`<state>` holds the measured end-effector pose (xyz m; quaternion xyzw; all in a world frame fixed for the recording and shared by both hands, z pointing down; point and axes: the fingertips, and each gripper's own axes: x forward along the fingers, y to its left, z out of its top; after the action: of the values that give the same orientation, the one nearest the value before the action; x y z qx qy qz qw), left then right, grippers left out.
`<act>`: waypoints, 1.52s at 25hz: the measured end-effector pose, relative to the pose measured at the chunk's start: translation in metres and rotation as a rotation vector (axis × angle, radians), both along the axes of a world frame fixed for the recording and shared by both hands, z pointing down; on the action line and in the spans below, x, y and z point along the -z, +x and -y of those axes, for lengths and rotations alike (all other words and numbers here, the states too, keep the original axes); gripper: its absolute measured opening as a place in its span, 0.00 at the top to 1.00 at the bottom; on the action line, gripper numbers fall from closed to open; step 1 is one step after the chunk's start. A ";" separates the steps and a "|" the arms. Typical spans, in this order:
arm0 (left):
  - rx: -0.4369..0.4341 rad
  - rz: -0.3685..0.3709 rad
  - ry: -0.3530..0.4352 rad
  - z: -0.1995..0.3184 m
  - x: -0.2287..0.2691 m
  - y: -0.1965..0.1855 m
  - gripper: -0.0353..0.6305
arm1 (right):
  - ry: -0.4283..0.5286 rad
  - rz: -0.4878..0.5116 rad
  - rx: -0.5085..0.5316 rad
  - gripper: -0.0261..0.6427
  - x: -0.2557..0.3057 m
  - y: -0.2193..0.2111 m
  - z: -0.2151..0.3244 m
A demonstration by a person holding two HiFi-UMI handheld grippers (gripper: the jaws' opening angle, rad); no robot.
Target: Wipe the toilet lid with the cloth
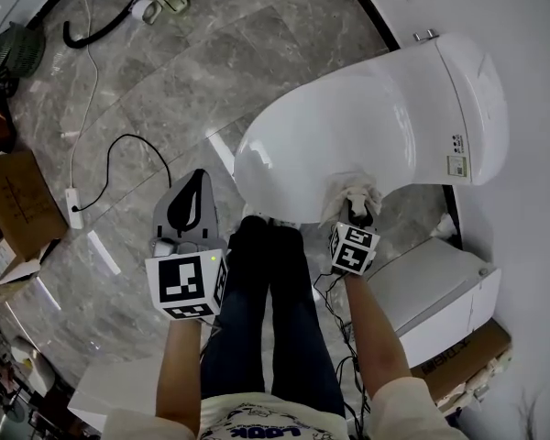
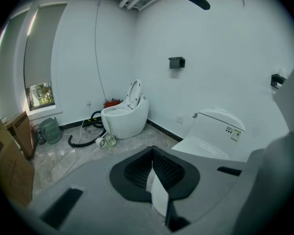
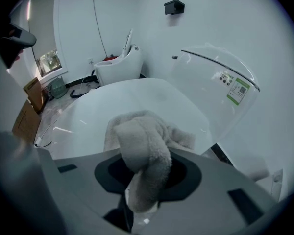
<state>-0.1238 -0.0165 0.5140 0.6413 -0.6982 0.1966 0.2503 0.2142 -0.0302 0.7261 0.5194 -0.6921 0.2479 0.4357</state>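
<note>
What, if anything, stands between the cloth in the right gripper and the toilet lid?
Nothing visible does: the right gripper is shut on the cloth, which appears to rest directly on the closed toilet lid.

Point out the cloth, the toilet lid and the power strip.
cloth (image 3: 139, 141), right gripper view, its bunched middle.
toilet lid (image 1: 321, 131), head view, bare top centre.
power strip (image 1: 73, 207), head view, its middle.
</note>
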 end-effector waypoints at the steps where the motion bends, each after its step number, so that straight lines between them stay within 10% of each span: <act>1: 0.005 0.000 0.001 -0.001 0.000 -0.003 0.94 | -0.003 0.000 0.011 0.80 0.000 -0.006 -0.003; 38: 0.241 0.026 0.014 -0.076 0.014 -0.080 0.94 | -0.090 -0.026 0.368 0.79 -0.007 -0.168 -0.072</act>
<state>-0.2034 0.0597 0.5001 0.5518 -0.7748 0.1687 0.2583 0.0466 0.0420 0.7334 0.3670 -0.7579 0.1880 0.5055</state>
